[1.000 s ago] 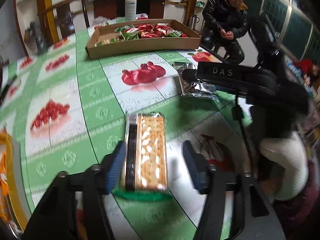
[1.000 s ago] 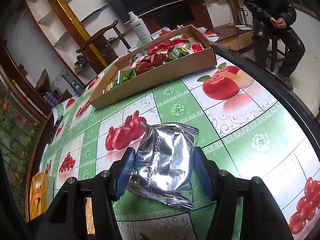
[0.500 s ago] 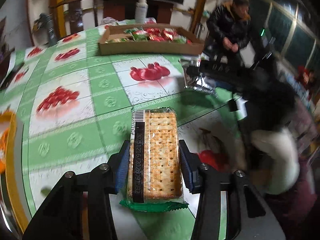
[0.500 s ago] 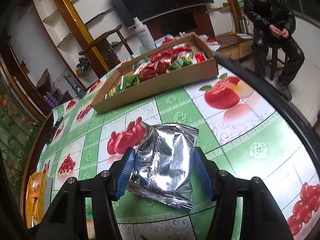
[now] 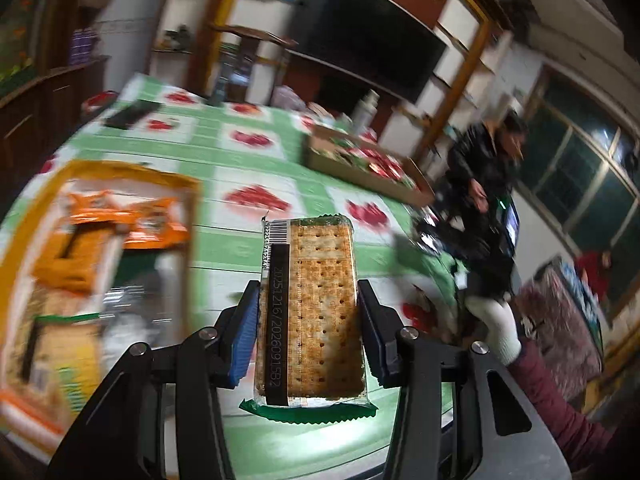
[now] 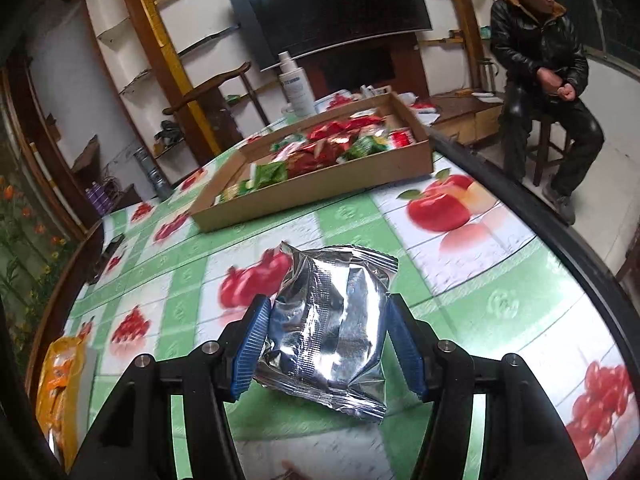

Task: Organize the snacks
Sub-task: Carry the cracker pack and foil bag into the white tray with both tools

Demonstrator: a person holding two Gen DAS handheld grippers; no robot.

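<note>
The left gripper [image 5: 308,332] is raised above the tabletop [image 5: 240,160], jaws clamping the cracker pack [image 5: 310,312], long axis pointing forward; the right gripper's [image 6: 326,350] jaws pinch the foil bag [image 6: 332,320] near the cardboard tray [image 6: 320,188].

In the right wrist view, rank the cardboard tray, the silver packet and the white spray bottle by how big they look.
1. cardboard tray, the widest even though it sits farther back.
2. silver packet, held in the right gripper; nearness to the camera inflates it.
3. white spray bottle, the farthest back.

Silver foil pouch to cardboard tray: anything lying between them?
Nothing: in the right wrist view, only bare tablecloth separates the silver foil pouch from the cardboard tray.
</note>
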